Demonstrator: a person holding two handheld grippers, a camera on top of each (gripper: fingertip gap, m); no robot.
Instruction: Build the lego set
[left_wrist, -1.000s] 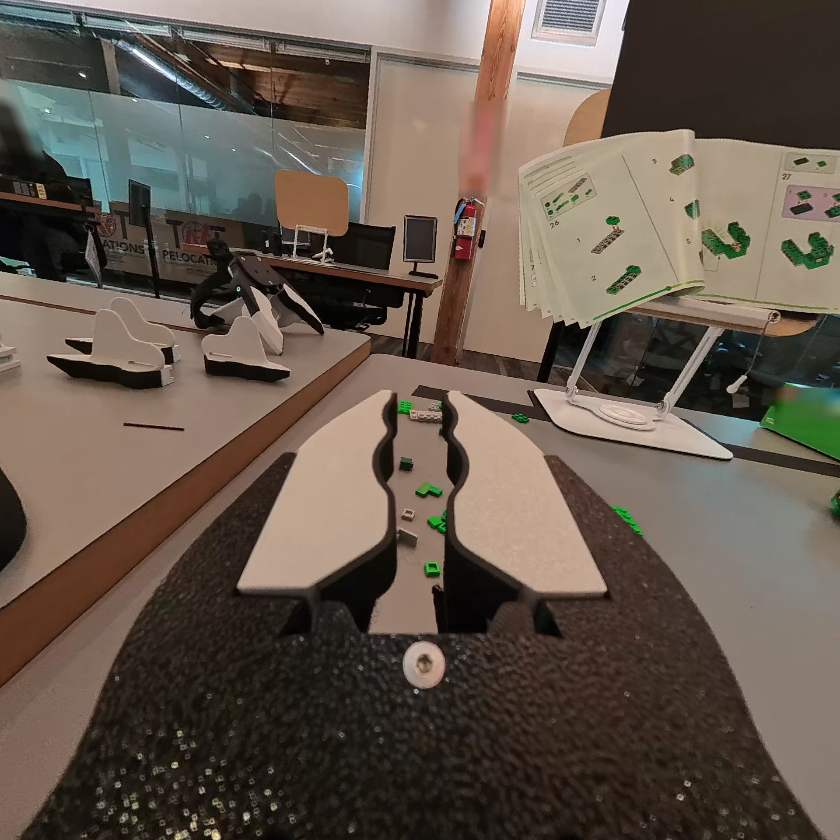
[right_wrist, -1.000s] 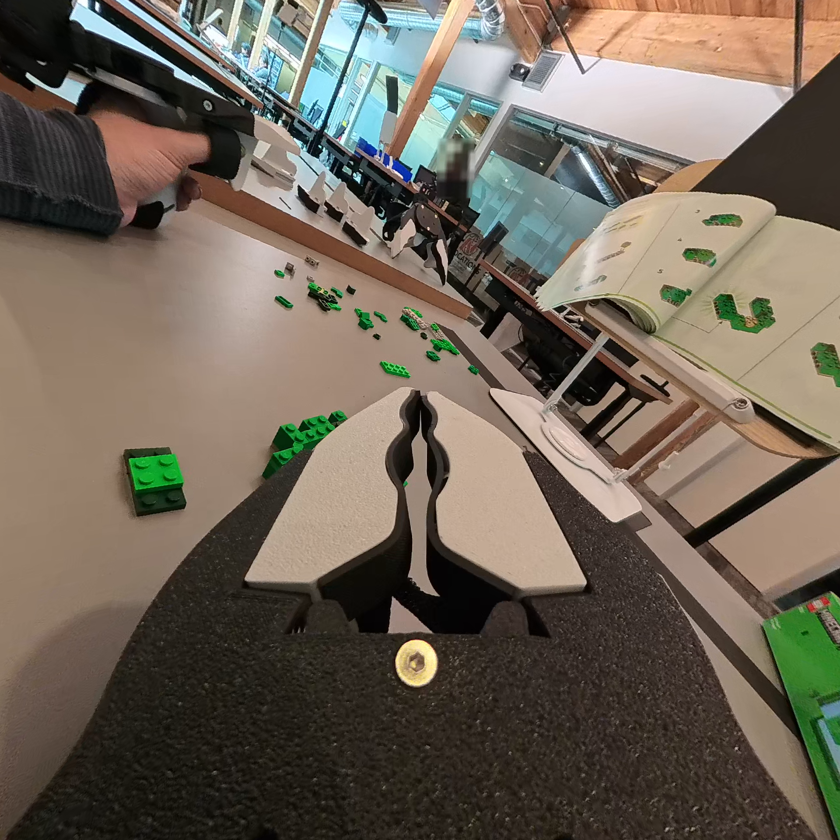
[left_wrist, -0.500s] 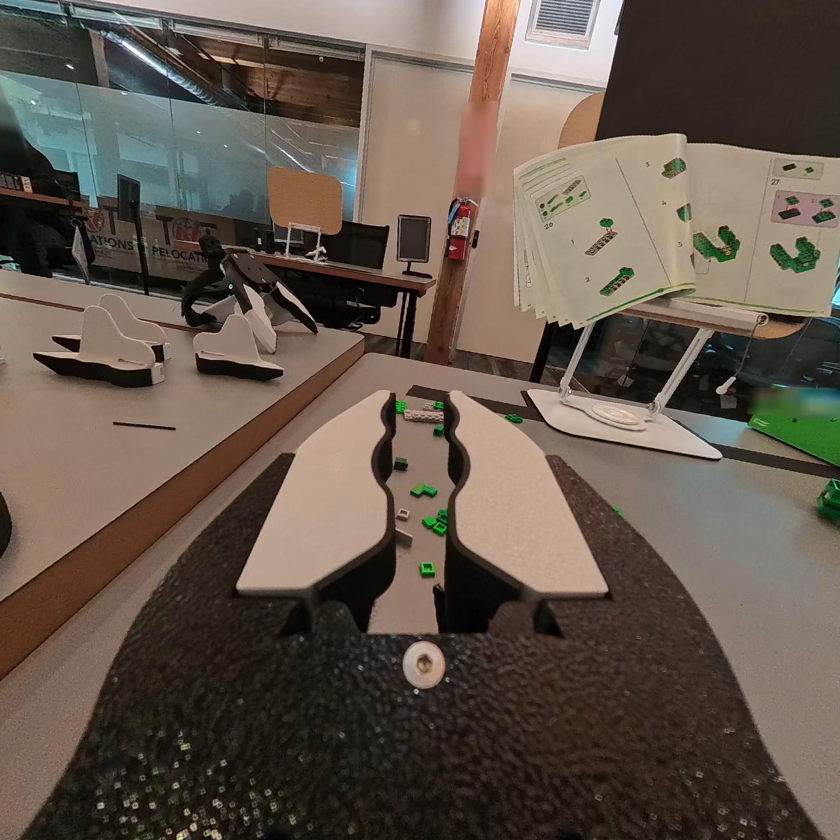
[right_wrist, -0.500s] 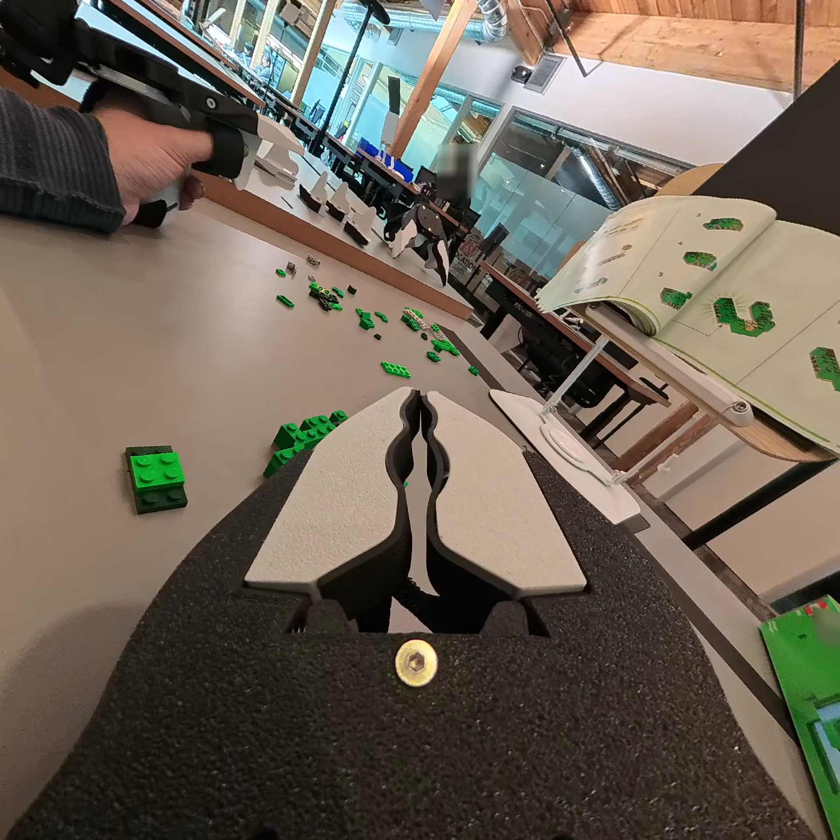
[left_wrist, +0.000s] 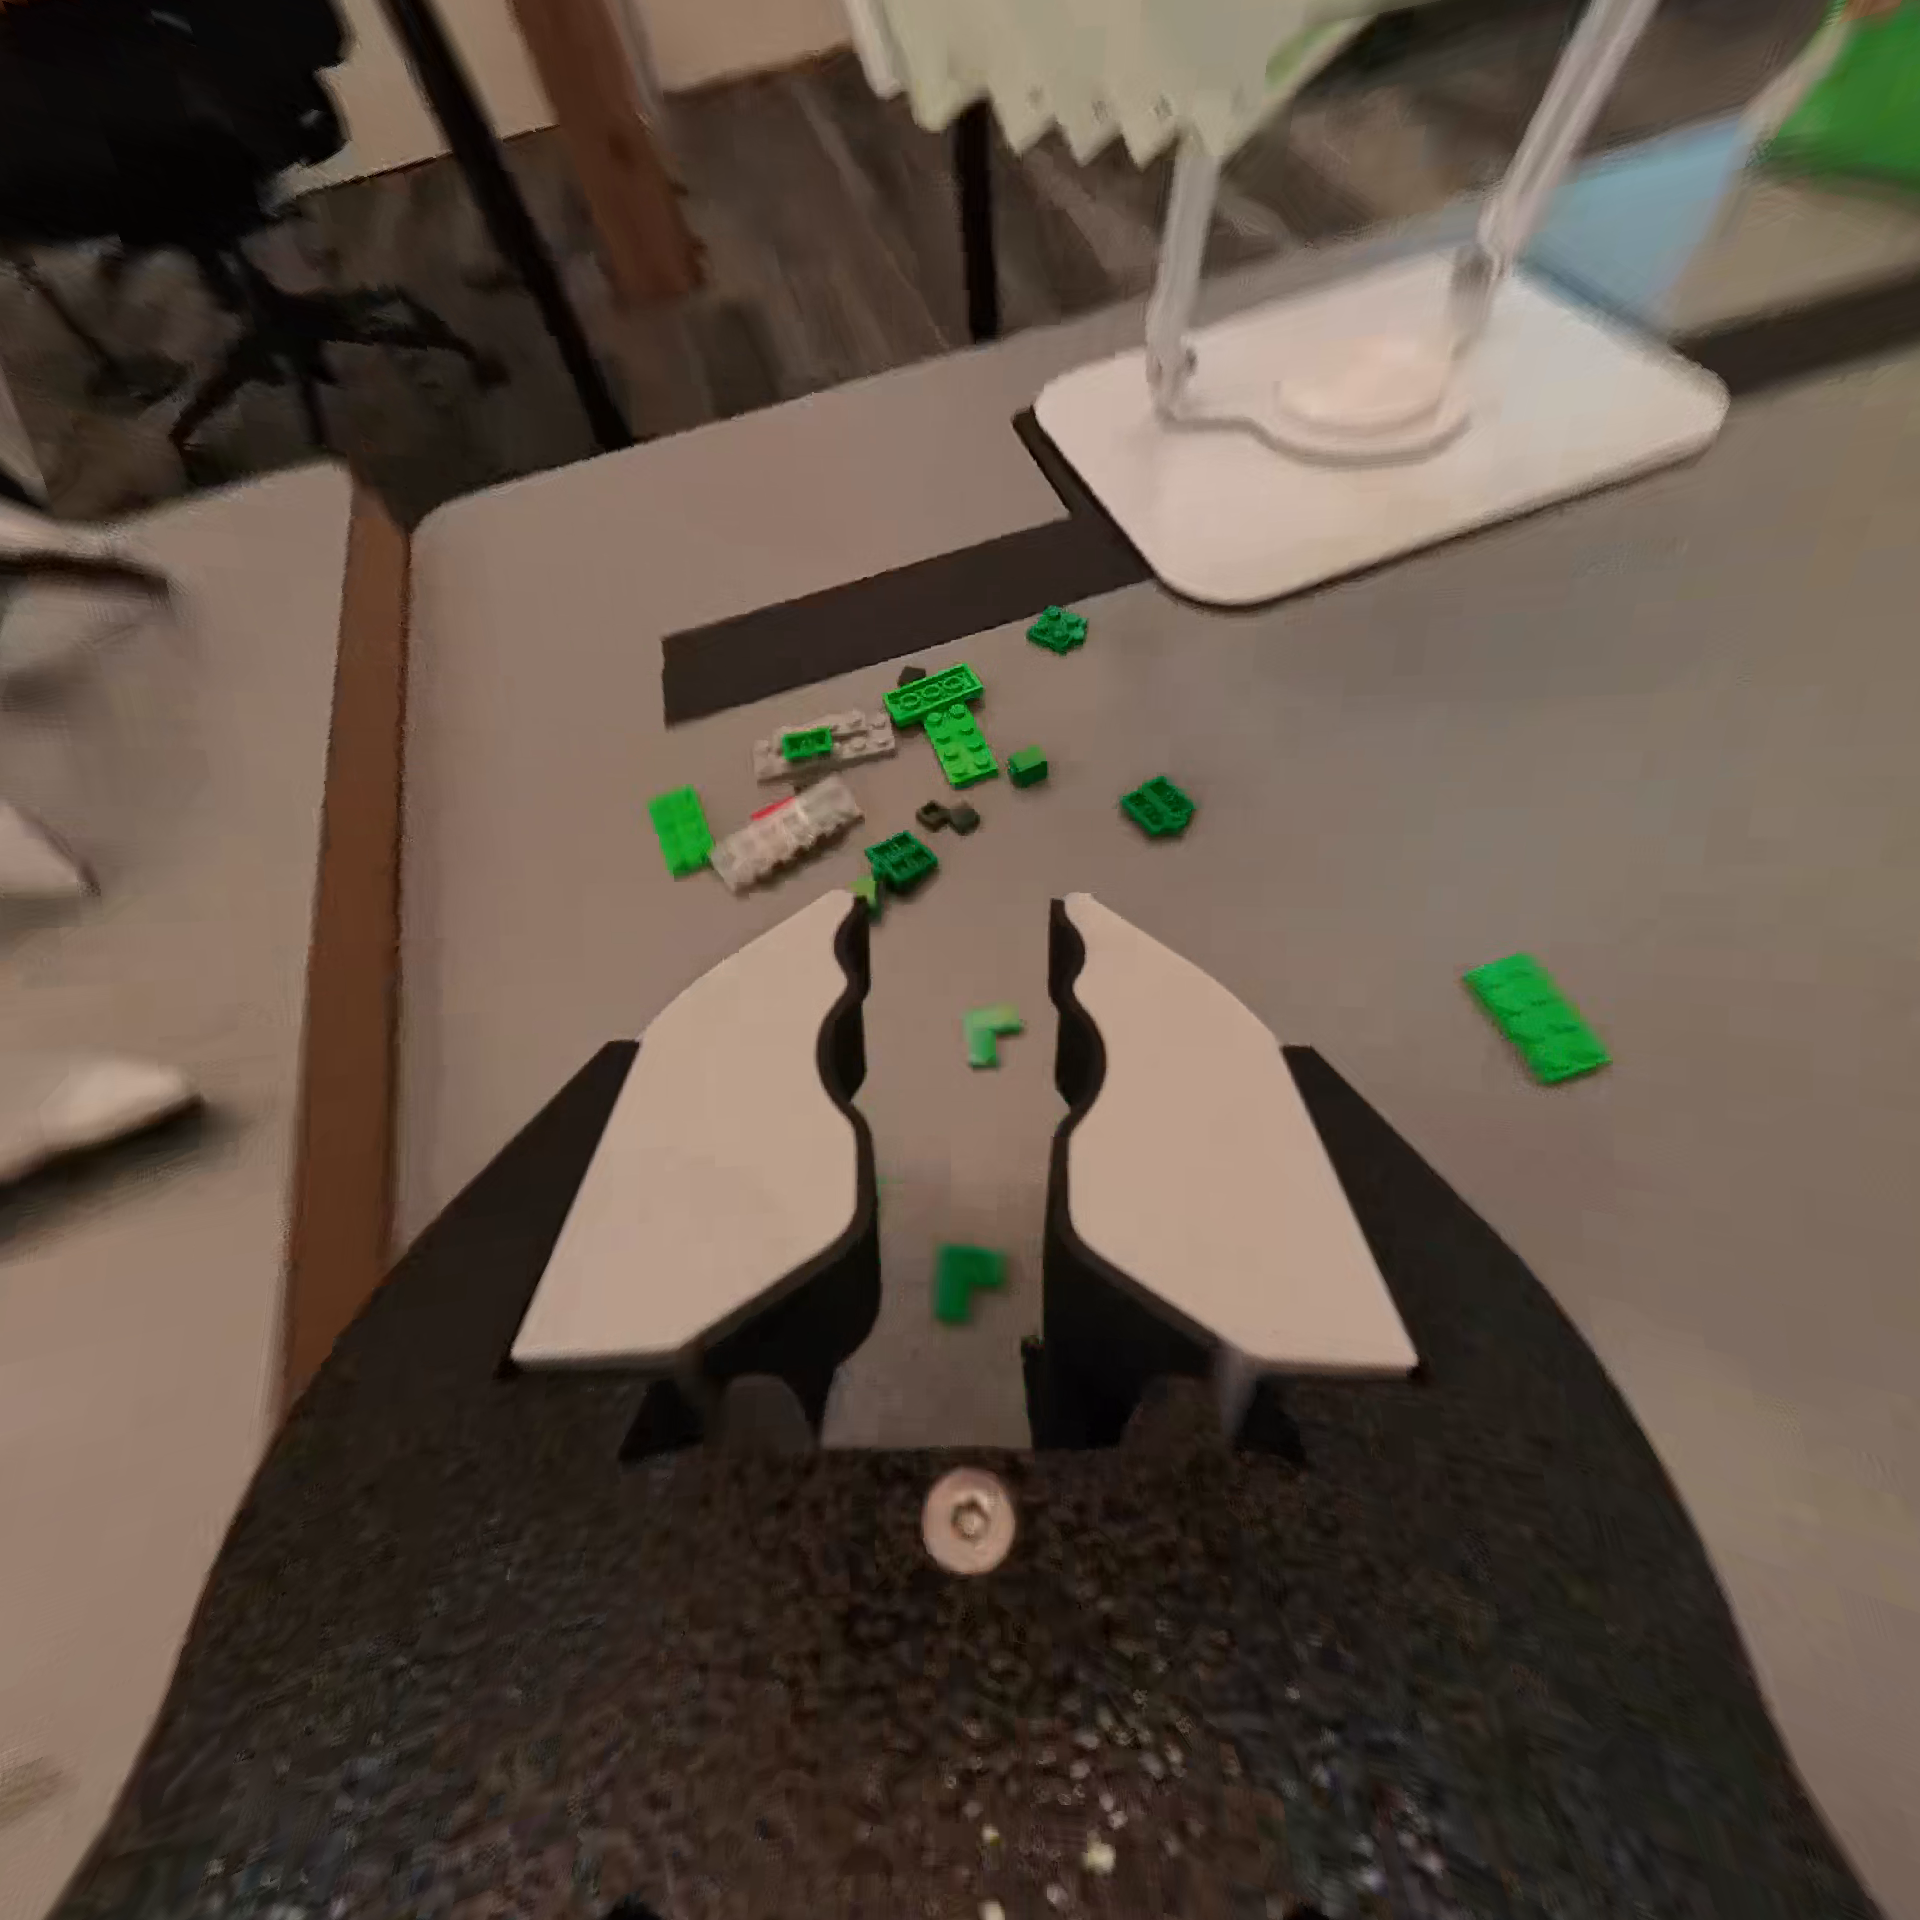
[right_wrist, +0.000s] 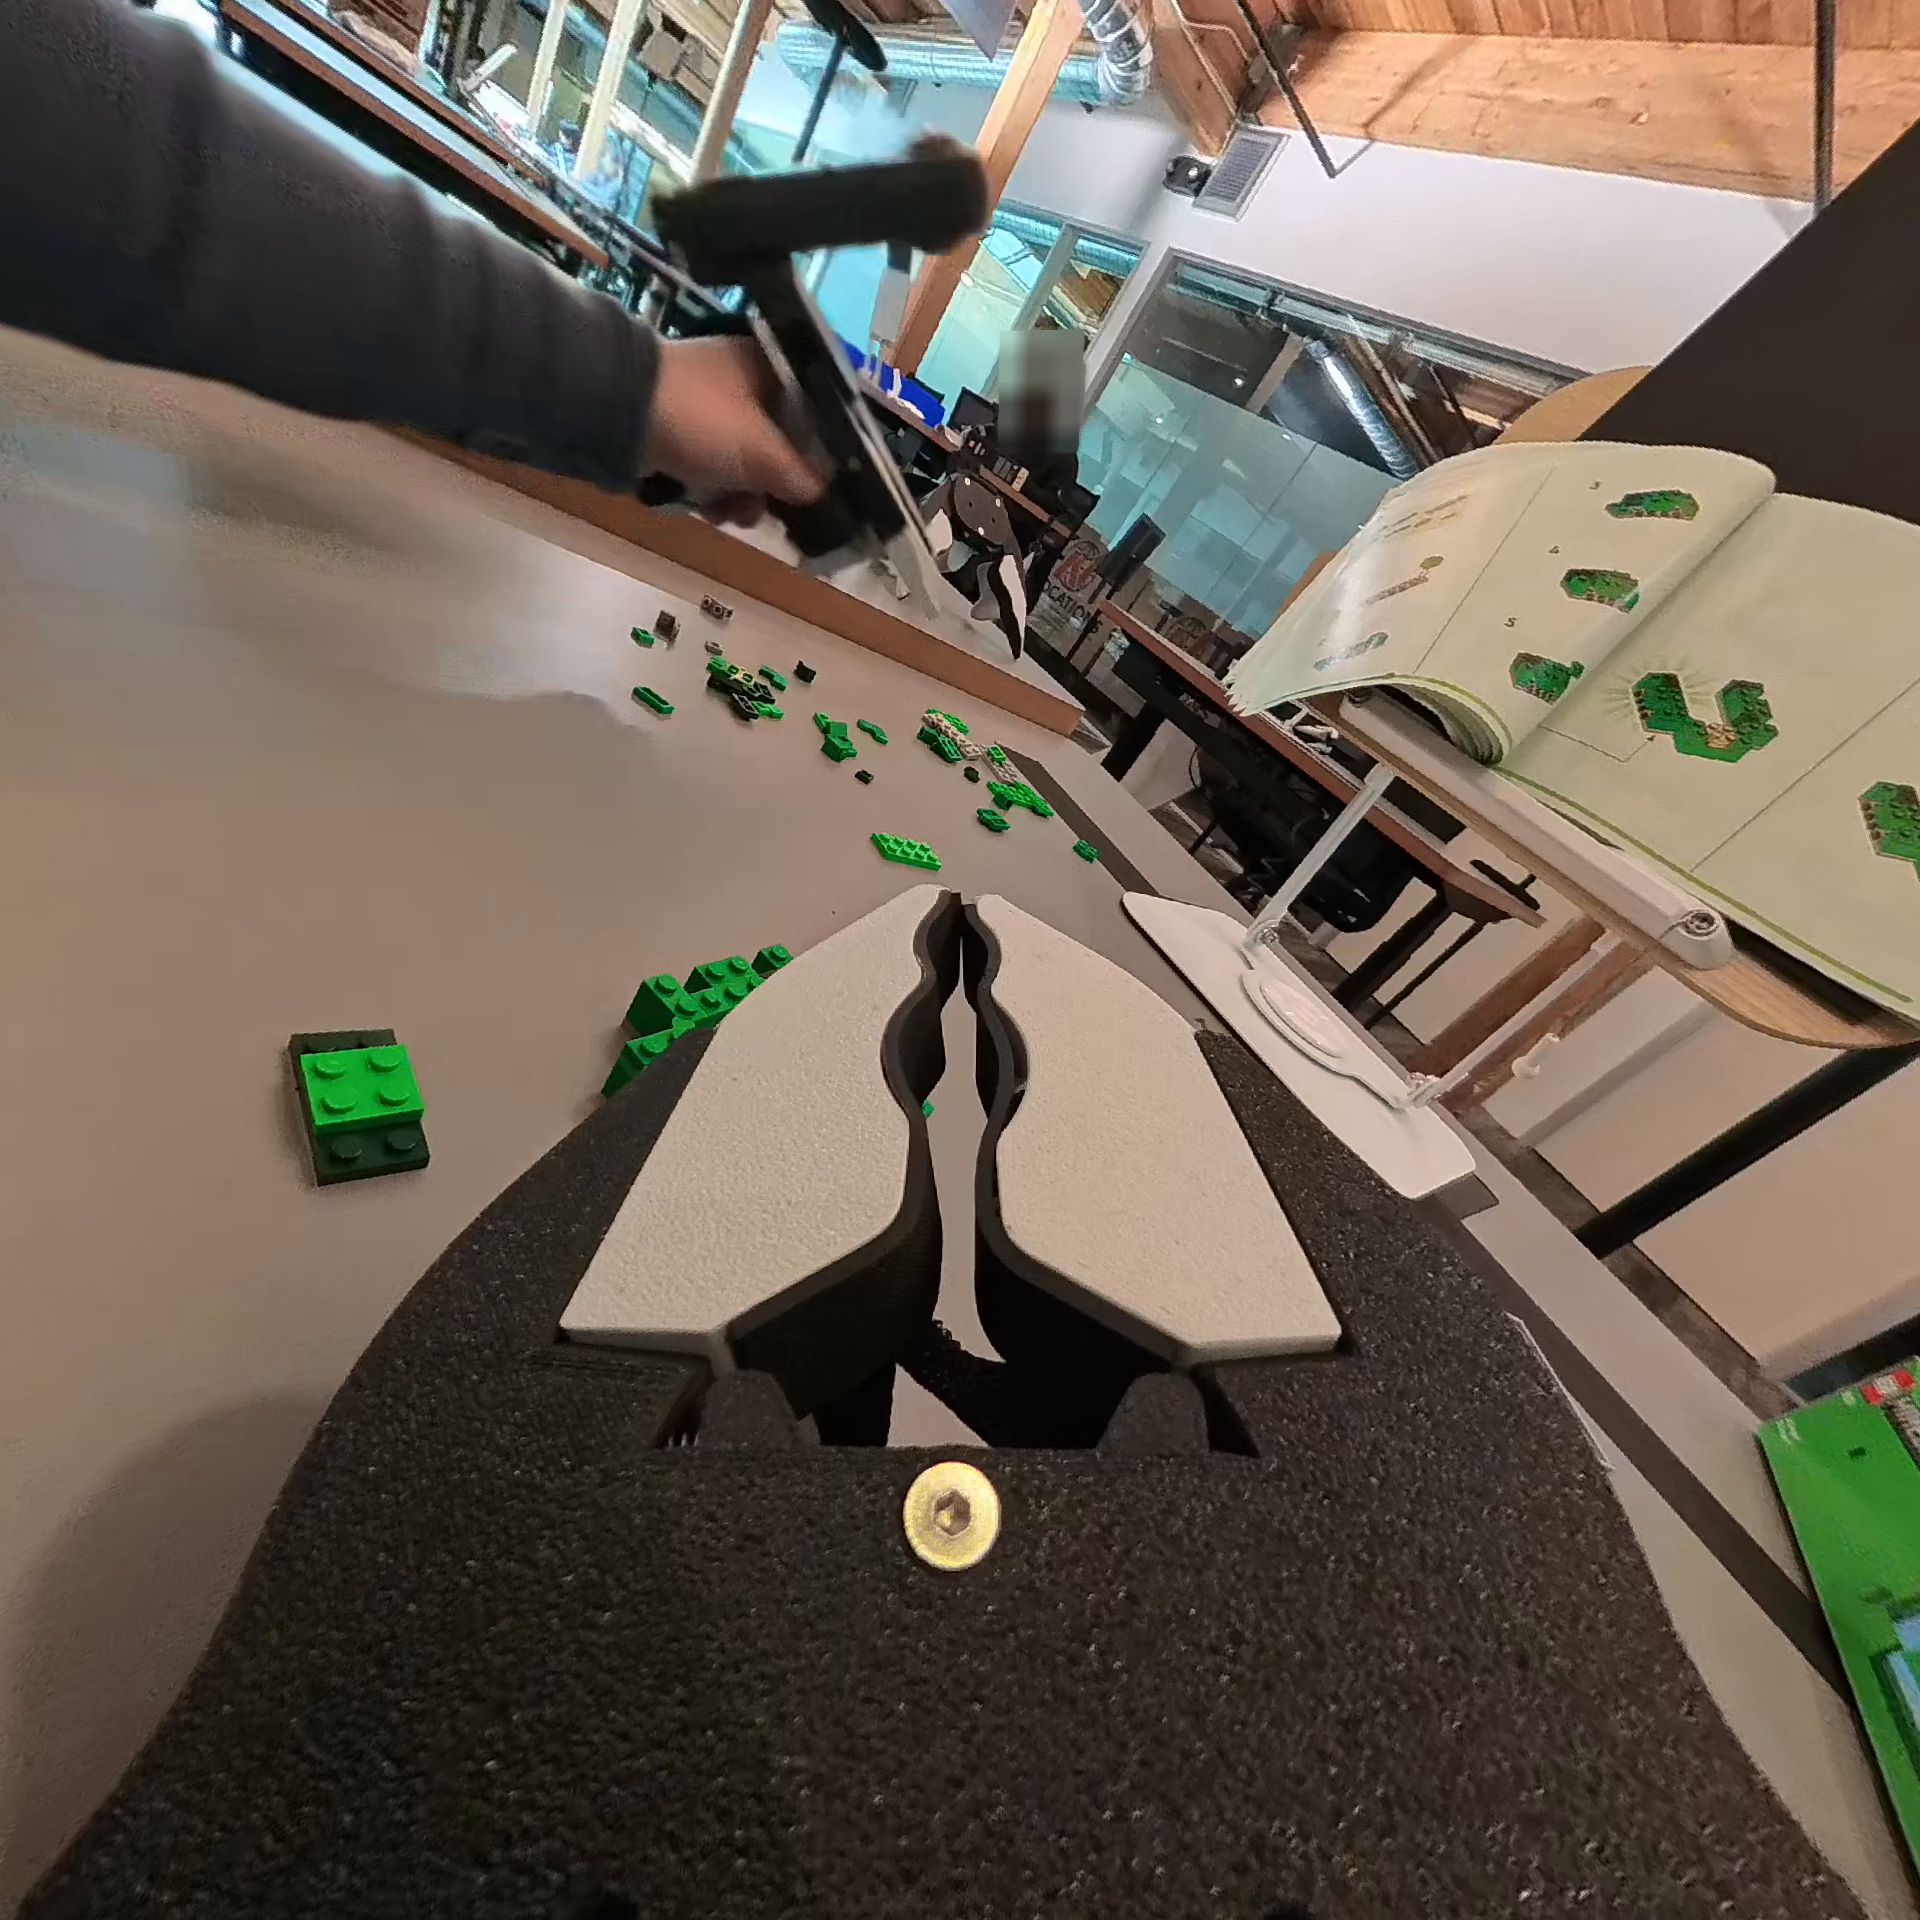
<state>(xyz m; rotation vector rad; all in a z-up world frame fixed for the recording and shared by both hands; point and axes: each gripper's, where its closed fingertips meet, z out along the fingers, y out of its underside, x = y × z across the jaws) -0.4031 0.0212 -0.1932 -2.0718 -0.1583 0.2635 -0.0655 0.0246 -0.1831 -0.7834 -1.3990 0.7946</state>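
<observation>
My left gripper (left_wrist: 956, 909) is open and empty, tilted down over loose pieces on the grey table (left_wrist: 1351, 1195). A light green L-shaped piece (left_wrist: 987, 1034) and a darker green L-shaped piece (left_wrist: 961, 1280) lie on the table between its fingers. Ahead lie several green plates (left_wrist: 961, 743) and grey plates (left_wrist: 790, 836). A bright green plate (left_wrist: 1538, 1018) lies to the right. My right gripper (right_wrist: 961, 904) is shut and empty, low over the table. A green stacked brick (right_wrist: 358, 1101) lies to its left, and a green partial build (right_wrist: 696, 997) sits just left of its fingers.
The instruction booklet (right_wrist: 1621, 665) rests on a white stand (left_wrist: 1382, 468). A wood-edged raised table (left_wrist: 343, 831) borders the left. A black tape strip (left_wrist: 883, 634) crosses the table. A green box (right_wrist: 1860, 1579) lies at the right. A person's sleeved arm (right_wrist: 312, 291) holds the left gripper. The tips of one gripper are about 35 cm away from the tips of the other. Between my right fingertips and the green stacked brick (right_wrist: 358, 1101) there is roughly 11 cm.
My left gripper has moved forward, pitched down toward the loose pieces and opened wider. My right gripper has not moved and stays shut.
</observation>
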